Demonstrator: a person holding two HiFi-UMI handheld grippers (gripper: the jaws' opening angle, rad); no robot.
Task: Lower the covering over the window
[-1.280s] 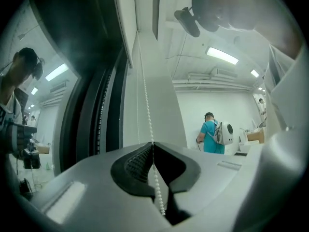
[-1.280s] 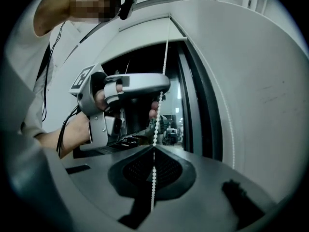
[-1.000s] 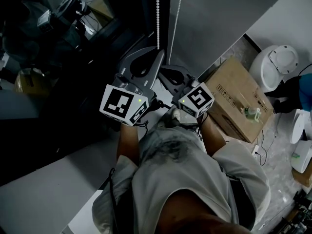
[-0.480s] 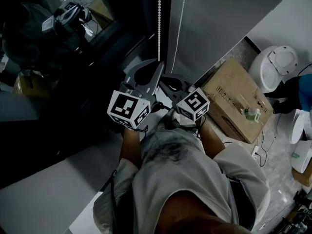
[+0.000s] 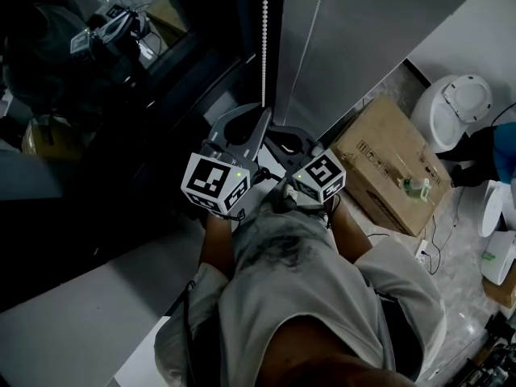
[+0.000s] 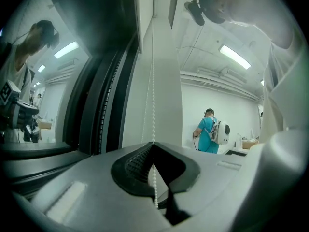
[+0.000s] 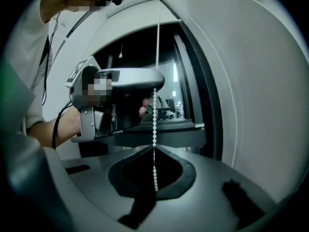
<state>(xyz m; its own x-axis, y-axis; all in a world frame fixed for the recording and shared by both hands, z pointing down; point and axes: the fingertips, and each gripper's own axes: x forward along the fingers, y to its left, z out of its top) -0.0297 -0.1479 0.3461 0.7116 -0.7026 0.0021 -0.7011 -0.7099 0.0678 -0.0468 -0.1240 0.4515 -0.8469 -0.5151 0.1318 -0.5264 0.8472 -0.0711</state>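
— Two claws, one chain. What is round them?
— A dark window (image 5: 121, 95) lies left of the left claw (image 6: 153, 144), with reflections in its glass. A plain grey panel (image 5: 363, 39) stands beyond and right of the right claw (image 7: 154, 148). To the lower right of that claw a cardboard box (image 5: 395, 164) lies on the speckled floor (image 5: 463, 240), with a white round-lidded thing (image 5: 459, 107) past it. Far ahead of the left claw, a person (image 6: 208, 132) in a teal top stands under strip lights (image 6: 235, 57).
— Anything to read?
— The box has printed marks, too small to read. Each claw carries a cube (image 5: 214, 185) of black and white squares.
— And the grip?
— Both pairs of jaws are closed together on the bead chain (image 5: 264, 39). It hangs straight from above and passes through the left claw's tips, then the right claw's just beneath. A second strand (image 5: 310, 31) hangs free just right of both claws, against the grey panel.
— The blind?
— I cannot tell it from the panel; only its chain shows.
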